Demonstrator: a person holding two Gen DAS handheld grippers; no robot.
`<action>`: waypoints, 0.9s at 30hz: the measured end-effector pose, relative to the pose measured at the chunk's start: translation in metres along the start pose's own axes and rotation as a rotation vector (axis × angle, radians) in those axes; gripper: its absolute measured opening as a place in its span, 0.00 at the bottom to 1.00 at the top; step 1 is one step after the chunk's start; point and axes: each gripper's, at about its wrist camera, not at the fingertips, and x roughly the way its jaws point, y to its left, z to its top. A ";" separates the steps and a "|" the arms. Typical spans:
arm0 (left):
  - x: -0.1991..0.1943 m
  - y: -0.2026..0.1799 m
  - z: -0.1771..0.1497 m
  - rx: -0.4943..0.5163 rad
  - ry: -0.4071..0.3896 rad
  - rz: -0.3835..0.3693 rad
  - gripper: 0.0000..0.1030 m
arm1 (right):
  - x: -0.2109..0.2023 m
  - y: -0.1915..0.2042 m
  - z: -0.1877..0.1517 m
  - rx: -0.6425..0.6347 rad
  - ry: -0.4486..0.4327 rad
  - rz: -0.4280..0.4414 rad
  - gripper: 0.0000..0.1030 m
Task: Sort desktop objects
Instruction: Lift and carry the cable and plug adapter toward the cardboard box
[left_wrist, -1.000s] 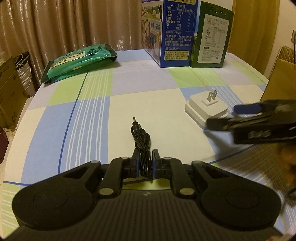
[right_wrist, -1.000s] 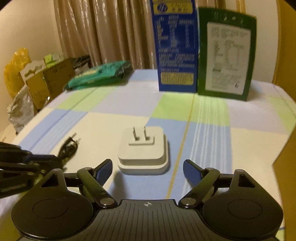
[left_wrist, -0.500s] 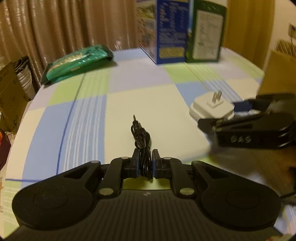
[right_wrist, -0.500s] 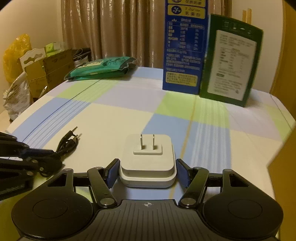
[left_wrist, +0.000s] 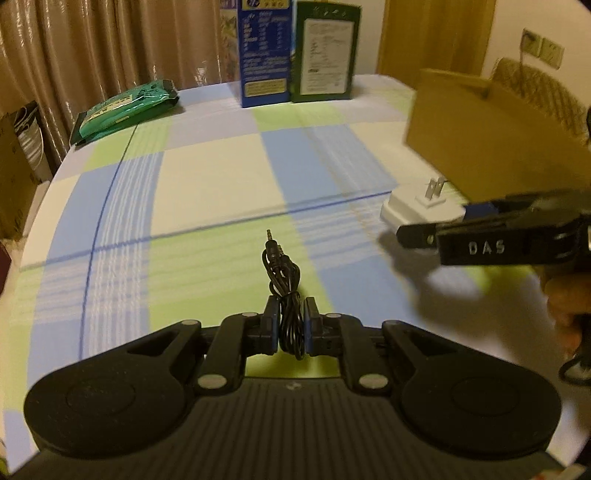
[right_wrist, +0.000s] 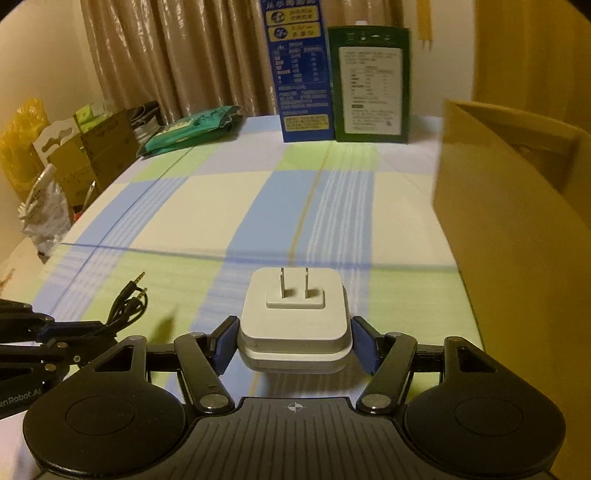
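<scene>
Warm, dim yellowish indoor light fills both views. The tablecloth ahead of the fingers smears with motion blur, as does the cardboard box to the right. Soft shadows lie beneath the tools. Fisheye bending curves the edges, and the corners go black.

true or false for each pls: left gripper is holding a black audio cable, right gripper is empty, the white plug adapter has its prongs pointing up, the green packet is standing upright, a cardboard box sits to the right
1. The left gripper holds a black audio cable: true.
2. The right gripper is empty: false, it is closed on the white plug adapter.
3. The adapter's prongs point up: true.
4. The green packet stands upright: false, it lies flat on the checked tablecloth.
5. A cardboard box sits on the right: true.
</scene>
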 end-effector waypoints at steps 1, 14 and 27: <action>-0.007 -0.005 -0.006 -0.014 -0.005 -0.009 0.09 | -0.010 -0.001 -0.007 0.007 -0.006 -0.004 0.60; -0.063 -0.066 -0.046 -0.077 -0.071 -0.082 0.09 | -0.108 0.006 -0.066 0.007 -0.092 -0.009 0.60; -0.108 -0.098 -0.064 -0.116 -0.123 -0.077 0.09 | -0.163 0.002 -0.097 0.005 -0.147 -0.050 0.60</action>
